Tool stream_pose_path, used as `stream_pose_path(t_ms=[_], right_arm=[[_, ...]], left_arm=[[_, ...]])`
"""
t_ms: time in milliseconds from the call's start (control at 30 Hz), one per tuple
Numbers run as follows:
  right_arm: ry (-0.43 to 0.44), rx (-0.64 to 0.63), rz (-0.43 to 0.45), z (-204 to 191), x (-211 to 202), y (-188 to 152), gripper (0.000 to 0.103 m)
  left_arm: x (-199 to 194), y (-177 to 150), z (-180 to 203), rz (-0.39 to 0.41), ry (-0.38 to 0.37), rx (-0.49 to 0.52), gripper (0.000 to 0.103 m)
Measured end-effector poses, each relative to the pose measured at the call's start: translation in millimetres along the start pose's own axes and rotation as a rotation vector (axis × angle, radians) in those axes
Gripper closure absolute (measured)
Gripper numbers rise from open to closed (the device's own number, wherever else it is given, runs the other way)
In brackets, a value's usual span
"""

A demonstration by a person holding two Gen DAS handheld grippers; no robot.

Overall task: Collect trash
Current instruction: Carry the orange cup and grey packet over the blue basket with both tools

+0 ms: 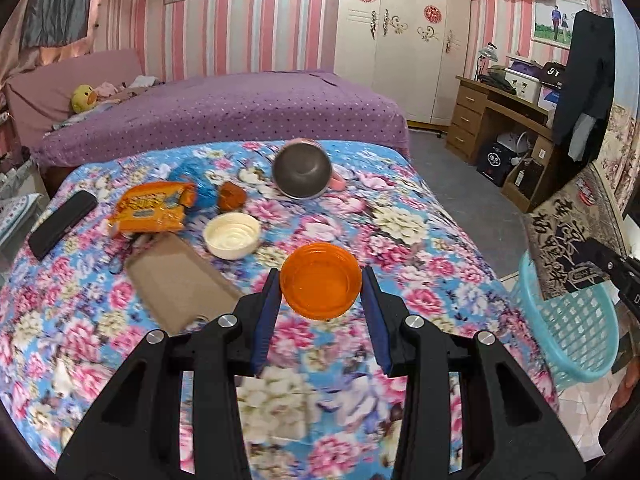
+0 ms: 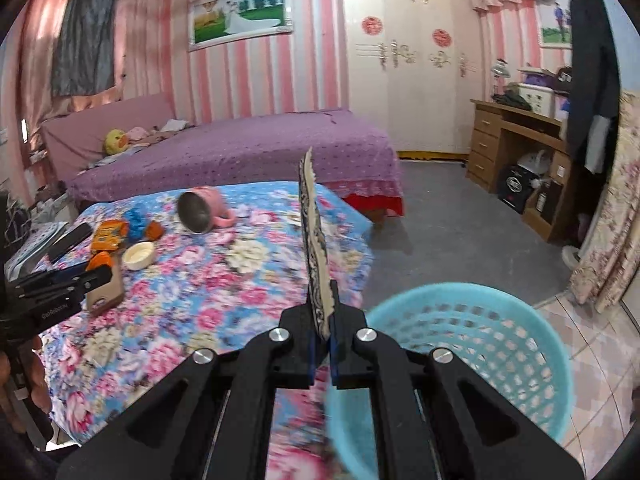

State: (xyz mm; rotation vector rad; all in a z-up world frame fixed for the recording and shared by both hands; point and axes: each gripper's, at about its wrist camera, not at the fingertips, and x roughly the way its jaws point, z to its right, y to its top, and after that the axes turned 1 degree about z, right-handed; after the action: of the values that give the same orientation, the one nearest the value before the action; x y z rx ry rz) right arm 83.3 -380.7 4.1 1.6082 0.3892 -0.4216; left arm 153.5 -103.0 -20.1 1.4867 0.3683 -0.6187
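An orange plastic lid sits between the blue pads of my left gripper, which is shut on it just above the floral tablecloth. The right wrist view shows that same gripper and the lid at the far left. My right gripper is shut on a flat black-and-beige printed packet, seen edge-on. In the left wrist view the packet hangs over a teal basket. The basket stands on the floor at the table's right.
On the cloth lie an orange snack wrapper, a white lid, a cardboard piece, a blue bag, a brown crumpled lump, a tipped pink mug and a black case. A purple bed is behind.
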Motion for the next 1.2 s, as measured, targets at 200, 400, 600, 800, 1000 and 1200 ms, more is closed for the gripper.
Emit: stream_pose_path(t_ms=[200,400,600,800,1000,1200], right_arm=[[-0.065,0.035,-0.004,42.5,-12.1,-6.2,0.098],[-0.123,0.057,-0.02,77.5,-17.3,-14.5,0.098],[-0.162,0.056,-0.067,101.1,-11.9,-27.6,0.098],[-0.161,0.055,-0.086,118.0,-8.8,-32.6,0.098],[-0.158,0.084,-0.098,134.9,-7.3,-38.8,0.098],[-0.168,0.044,-0.133,137.1,-2.1,-48.0,0.098]], left_arm=[[3.8,-2.6,16.8,0.002,0.004,-0.004,0.064],[5.4,-7.2,39.4,0.006,0.006,0.028,0.064],[5.0,-9.8,57.7,0.005,0.0,0.035,0.064],[6.4,-9.2,80.8,0.007,-0.009,0.04,0.064],[8.0,-15.0,117.8,0.009,-0.037,0.071,0.064],[14.9,-20.1,154.1,0.004,-0.087,0.103,0.064]])
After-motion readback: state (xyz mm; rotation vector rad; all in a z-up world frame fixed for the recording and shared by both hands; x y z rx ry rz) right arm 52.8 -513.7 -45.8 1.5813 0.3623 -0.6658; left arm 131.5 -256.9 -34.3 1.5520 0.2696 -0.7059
